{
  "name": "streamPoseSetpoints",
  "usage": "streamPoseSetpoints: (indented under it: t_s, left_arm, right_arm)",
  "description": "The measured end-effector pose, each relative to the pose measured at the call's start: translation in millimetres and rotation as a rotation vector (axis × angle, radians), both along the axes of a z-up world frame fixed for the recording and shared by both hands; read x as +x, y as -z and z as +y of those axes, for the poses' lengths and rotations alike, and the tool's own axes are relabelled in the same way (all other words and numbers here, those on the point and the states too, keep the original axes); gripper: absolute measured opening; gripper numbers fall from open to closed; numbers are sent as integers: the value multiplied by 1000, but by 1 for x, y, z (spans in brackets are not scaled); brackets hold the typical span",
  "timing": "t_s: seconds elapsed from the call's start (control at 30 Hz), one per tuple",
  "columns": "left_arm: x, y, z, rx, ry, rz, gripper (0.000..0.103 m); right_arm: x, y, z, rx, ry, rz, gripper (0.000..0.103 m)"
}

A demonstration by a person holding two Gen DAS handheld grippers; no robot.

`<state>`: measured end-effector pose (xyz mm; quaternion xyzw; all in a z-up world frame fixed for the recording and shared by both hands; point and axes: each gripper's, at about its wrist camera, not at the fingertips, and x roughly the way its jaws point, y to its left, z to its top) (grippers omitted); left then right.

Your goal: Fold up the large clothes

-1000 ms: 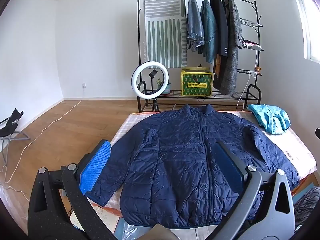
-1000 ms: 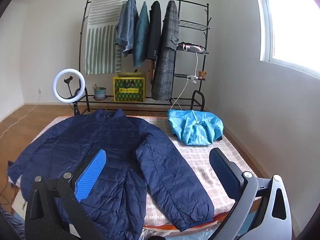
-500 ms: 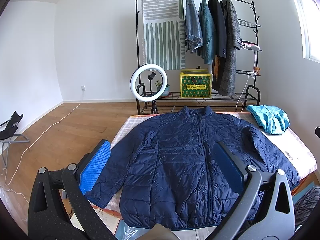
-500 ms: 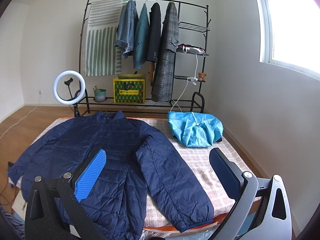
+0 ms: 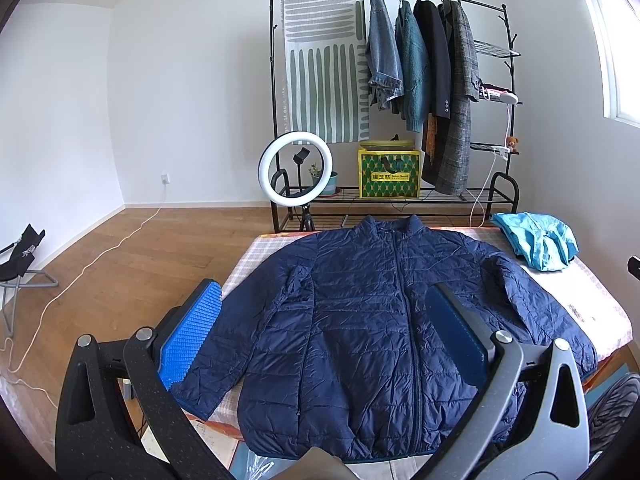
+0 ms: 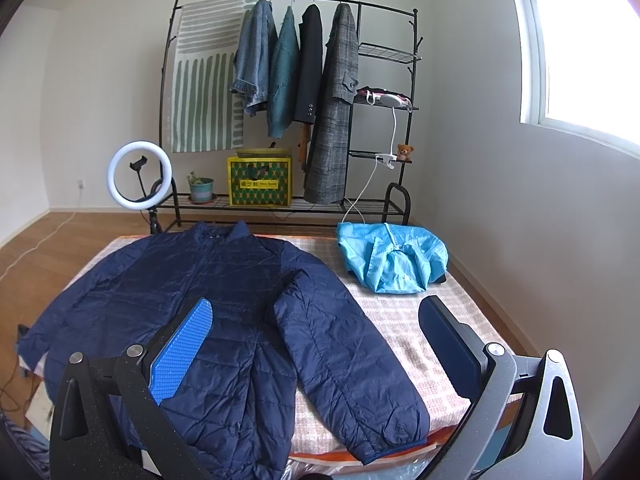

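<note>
Most of the bed (image 6: 404, 320) is covered by the spread navy jacket (image 5: 360, 320). Bare checkered cover is left along the right edge, between the right sleeve (image 6: 344, 356) and the light blue garment (image 6: 392, 258) bunched at the far right corner.

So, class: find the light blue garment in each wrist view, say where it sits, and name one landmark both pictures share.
Left wrist view: the light blue garment lies at the right edge, on the bed's far right corner.
Right wrist view: the light blue garment sits right of centre, beyond the navy jacket.
Shared landmark: the ring light.
</note>
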<state>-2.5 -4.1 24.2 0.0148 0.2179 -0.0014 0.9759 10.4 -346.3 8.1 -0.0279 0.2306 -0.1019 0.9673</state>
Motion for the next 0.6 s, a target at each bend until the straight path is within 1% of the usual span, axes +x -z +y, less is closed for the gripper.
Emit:
streamPoseSetpoints:
  t_s: [0.33, 0.6]
  left_arm:
    - [6, -10, -2, 2, 4, -2, 103]
    - [3, -7, -3, 3, 3, -4, 103]
  right_arm:
    - [1, -2, 1, 8, 8, -1, 103]
    - [2, -2, -1, 16, 7, 4, 103]
